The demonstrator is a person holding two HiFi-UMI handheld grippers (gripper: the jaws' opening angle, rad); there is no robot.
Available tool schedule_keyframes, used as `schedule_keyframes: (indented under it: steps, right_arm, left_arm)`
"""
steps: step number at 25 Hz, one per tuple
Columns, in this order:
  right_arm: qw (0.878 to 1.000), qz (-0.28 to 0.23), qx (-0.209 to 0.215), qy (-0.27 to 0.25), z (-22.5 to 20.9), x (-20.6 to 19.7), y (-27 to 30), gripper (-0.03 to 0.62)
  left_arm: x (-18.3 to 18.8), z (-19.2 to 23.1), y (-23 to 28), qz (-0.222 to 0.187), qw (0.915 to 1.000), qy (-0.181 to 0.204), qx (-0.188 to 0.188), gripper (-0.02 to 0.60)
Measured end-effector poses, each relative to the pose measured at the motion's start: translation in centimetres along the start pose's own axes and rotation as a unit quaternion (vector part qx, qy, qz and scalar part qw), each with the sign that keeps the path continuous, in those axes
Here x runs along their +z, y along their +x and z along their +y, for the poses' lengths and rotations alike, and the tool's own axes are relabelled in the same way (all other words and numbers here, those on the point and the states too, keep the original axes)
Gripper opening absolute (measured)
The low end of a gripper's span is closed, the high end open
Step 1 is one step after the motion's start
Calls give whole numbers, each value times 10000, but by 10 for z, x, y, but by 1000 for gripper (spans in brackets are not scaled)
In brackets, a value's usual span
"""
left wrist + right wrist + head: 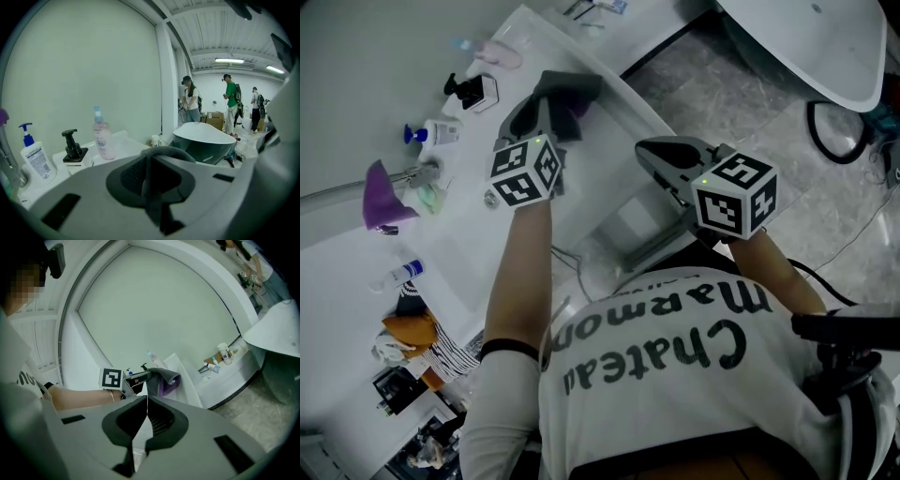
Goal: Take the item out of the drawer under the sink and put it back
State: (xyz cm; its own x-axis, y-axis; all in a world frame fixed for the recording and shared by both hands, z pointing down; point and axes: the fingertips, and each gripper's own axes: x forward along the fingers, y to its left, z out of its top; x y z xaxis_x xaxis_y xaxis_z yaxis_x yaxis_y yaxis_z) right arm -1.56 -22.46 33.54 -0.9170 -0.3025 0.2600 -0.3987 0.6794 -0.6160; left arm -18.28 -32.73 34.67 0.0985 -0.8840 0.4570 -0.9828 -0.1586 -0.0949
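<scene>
My left gripper is shut on a grey and purple cloth and holds it above the white counter. In the left gripper view the grey cloth bulges over the closed jaws of the left gripper. The right gripper view shows the same cloth hanging from the left gripper. To the right, my right gripper is shut with nothing in it, over the open drawer below the counter's edge. Its closed jaws meet in the right gripper view.
On the counter's back stand a blue-capped pump bottle, a black pump dispenser and a pink bottle, beside a faucet. A white bathtub stands on the marble floor at the right. Several people stand far off.
</scene>
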Motion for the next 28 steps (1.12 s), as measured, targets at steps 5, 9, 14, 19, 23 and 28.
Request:
schedule_keyframes:
  steps: [5, 9, 14, 19, 23, 28]
  right_arm:
    - [10000, -21, -60, 11, -5, 0, -4, 11]
    - [10000, -6, -87, 39, -9, -4, -7, 11]
    - [9999, 28, -96, 102, -10, -6, -9, 11]
    - [9999, -22, -112, 128, -14, -6, -12, 11]
    - [9997, -25, -158, 175, -18, -7, -15, 11]
    - [9997, -51, -161, 200, -21, -7, -16, 11]
  left_arm:
    - [-14, 4, 6, 196, 9998, 21, 69, 31]
    - [-25, 6, 9, 366, 9992, 62, 162, 31]
    - [-34, 9, 9, 532, 9980, 131, 300, 32]
    - [-48, 11, 12, 735, 9965, 142, 377, 31]
    - [-54, 13, 13, 910, 9944, 251, 480, 31]
    - [-65, 13, 17, 1144, 9916, 371, 469, 31]
